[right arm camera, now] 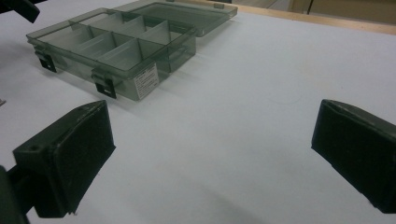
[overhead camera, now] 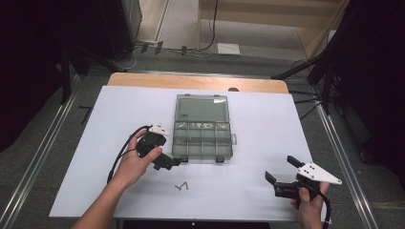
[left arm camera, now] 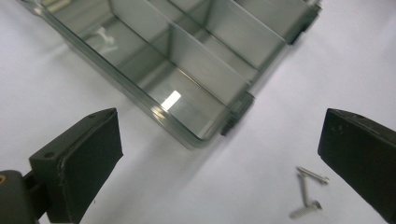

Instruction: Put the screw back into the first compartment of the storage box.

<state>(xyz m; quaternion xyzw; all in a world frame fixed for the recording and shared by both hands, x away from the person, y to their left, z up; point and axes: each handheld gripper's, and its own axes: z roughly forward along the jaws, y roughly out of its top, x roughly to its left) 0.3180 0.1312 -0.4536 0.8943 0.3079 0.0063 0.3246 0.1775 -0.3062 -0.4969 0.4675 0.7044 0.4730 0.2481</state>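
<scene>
Here, a white table [overhead camera: 119, 143] carried every item, with a strip of bare wood along its far edge. A clear grey box [overhead camera: 202, 126] with its lid folded back flat lay near the middle of the table; its tray was split by dividers into compartments, and two dark latches sat on its near wall. The left gripper [overhead camera: 168, 162], held in the person's left hand [overhead camera: 136, 164], hovered just beside the near left corner of the box, its jaws spread wide and gripping nothing. In the left gripper view the corner of the box [left arm camera: 187, 84] lay between and beyond the jaws. The right gripper [overhead camera: 282, 172], held in the right hand [overhead camera: 310, 205], stood well apart at the near right of the table, jaws likewise wide apart and empty. Two small screws [overhead camera: 181, 186] lay touching on the table, near the left gripper on the person's side; the left gripper view showed the screws [left arm camera: 308, 191] close to one jaw.
</scene>
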